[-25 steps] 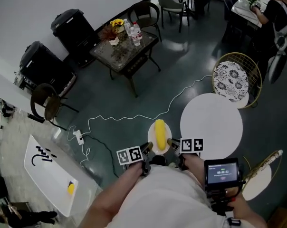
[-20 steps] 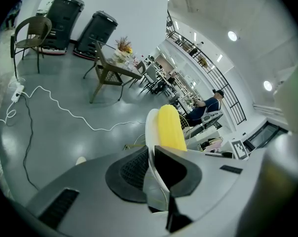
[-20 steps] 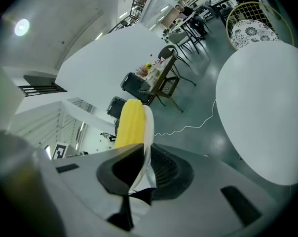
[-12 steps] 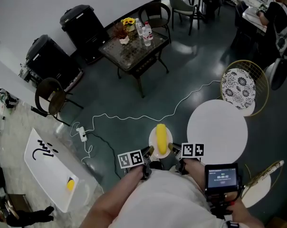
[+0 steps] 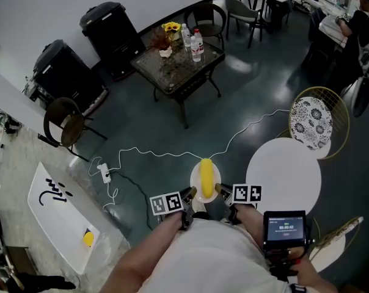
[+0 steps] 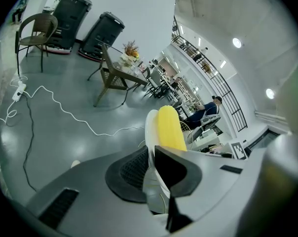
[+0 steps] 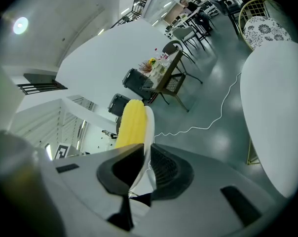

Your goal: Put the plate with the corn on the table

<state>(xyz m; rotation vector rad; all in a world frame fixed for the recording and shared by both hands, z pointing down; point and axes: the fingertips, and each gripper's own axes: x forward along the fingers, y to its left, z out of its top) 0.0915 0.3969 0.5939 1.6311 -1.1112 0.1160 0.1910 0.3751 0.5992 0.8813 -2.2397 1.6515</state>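
A small white plate (image 5: 194, 183) with a yellow corn cob (image 5: 206, 176) on it is held in the air over the dark floor, just left of the round white table (image 5: 284, 176). My left gripper (image 5: 189, 195) is shut on the plate's near left rim and my right gripper (image 5: 219, 191) is shut on its near right rim. In the left gripper view the plate (image 6: 151, 127) stands edge-on between the jaws with the corn (image 6: 169, 128) beside it. The right gripper view shows the plate (image 7: 149, 127) and corn (image 7: 131, 124) the same way, with the table (image 7: 275, 112) at the right.
A white cable (image 5: 172, 154) snakes over the floor to a power strip (image 5: 102, 174). A gold wire chair with a patterned cushion (image 5: 311, 121) stands behind the round table. A glass coffee table (image 5: 176, 63) with bottles, chairs and black bins stand farther off. A white counter (image 5: 56, 215) lies at my left.
The view has shifted a little, so the round table sits slightly farther right and lower. Both grippers keep the plate with the corn in the same hold.
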